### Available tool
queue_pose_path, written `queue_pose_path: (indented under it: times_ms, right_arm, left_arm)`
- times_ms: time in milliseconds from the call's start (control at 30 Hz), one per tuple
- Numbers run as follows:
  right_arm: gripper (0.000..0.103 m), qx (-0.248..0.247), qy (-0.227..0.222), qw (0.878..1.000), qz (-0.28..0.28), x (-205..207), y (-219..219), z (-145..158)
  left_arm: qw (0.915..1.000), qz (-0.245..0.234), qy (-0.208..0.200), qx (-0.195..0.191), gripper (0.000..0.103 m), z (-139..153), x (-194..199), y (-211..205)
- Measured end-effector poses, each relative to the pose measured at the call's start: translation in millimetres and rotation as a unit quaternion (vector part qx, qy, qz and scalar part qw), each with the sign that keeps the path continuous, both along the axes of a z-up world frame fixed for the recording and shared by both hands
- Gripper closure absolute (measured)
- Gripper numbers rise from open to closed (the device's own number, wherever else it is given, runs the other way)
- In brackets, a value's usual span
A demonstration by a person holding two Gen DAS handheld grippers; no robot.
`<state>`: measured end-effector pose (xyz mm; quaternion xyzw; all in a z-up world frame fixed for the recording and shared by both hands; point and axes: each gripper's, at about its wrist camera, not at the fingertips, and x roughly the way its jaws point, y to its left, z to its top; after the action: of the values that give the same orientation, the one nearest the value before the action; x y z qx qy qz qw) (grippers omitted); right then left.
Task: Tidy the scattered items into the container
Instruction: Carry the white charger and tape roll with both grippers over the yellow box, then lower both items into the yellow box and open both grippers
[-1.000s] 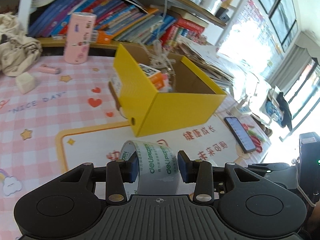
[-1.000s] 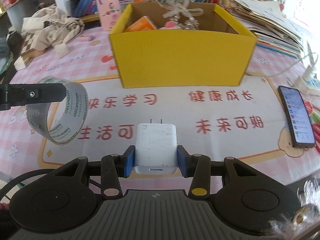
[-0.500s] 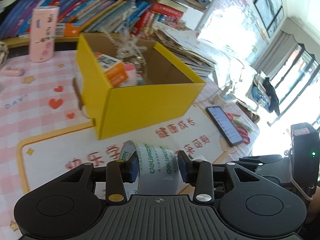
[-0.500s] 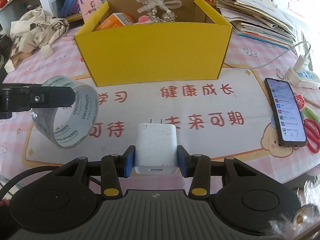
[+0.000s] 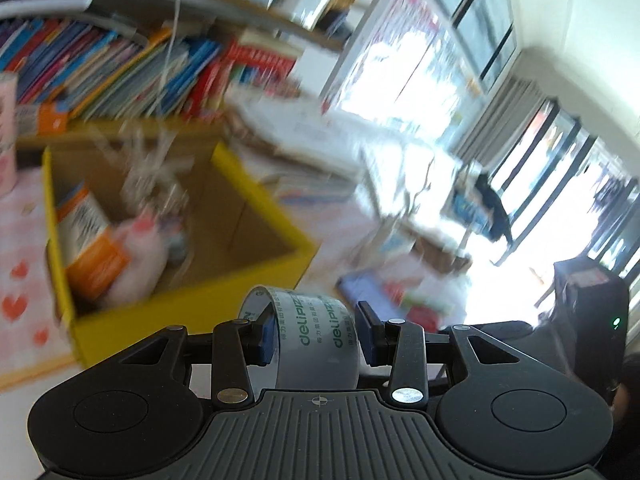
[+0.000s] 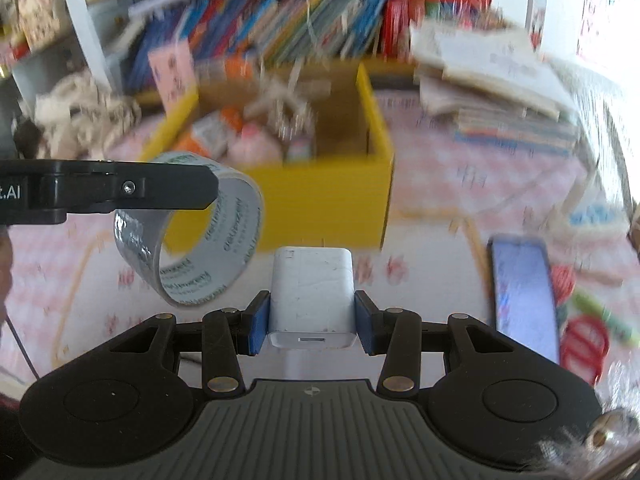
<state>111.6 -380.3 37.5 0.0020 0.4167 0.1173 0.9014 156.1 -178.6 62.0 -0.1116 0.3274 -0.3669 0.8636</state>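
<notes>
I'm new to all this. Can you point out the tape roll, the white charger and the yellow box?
tape roll (image 5: 320,340), left wrist view, printed outer band.
white charger (image 6: 312,288), right wrist view, top face.
yellow box (image 6: 320,200), right wrist view, front wall.

Both fisheye views are being smeared by motion blur; daylight from windows (image 5: 460,80) is blowing out the right side.

place: home study or child's room | shelf of books (image 6: 280,20) crammed behind the yellow box (image 6: 320,196) | pink checked mat (image 6: 440,152) with hearts and printed characters covers the worktop under the box | stacked workbooks (image 6: 500,92) right of box | phone (image 6: 520,292), scissors (image 6: 584,344) nearer, right of box | bright windows (image 5: 460,40) beyond
</notes>
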Motion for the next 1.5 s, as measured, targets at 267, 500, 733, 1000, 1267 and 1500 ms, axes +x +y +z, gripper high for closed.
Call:
queue_pose_path:
  times_ms: [267, 500, 733, 1000, 1267, 1500]
  right_arm:
    - [0.062, 0.026, -0.086, 0.995, 0.04, 53, -20, 44]
    - [0.062, 0.028, -0.105, 0.99, 0.086, 108, -10, 45]
    - [0.062, -0.018, -0.091, 0.985, 0.145, 153, 14, 20]
    - [0.062, -0.071, -0.04, 0.975, 0.208, 182, 38, -23]
    - [0.062, -0.108, -0.012, 0.957, 0.269, 194, 48, -43]
    - [0.062, -0.108, 0.011, 0.95, 0.292, 203, 50, -47]
  left_arm:
    - [0.9962, 0.053, -0.068, 0.013, 0.065, 43, 26, -12]
    - [0.9891, 0.128, -0.069, 0.024, 0.065, 46, 62, -1]
    - [0.9857, 0.153, -0.035, 0.06, 0.065, 20, 92, 3]
    - [0.9851, 0.15, 0.015, 0.082, 0.065, -16, 117, 1]
    - [0.9875, 0.112, 0.012, 0.11, 0.061, -35, 119, -14]
    - [0.9888, 0.108, 0.033, 0.097, 0.052, -49, 115, -13]
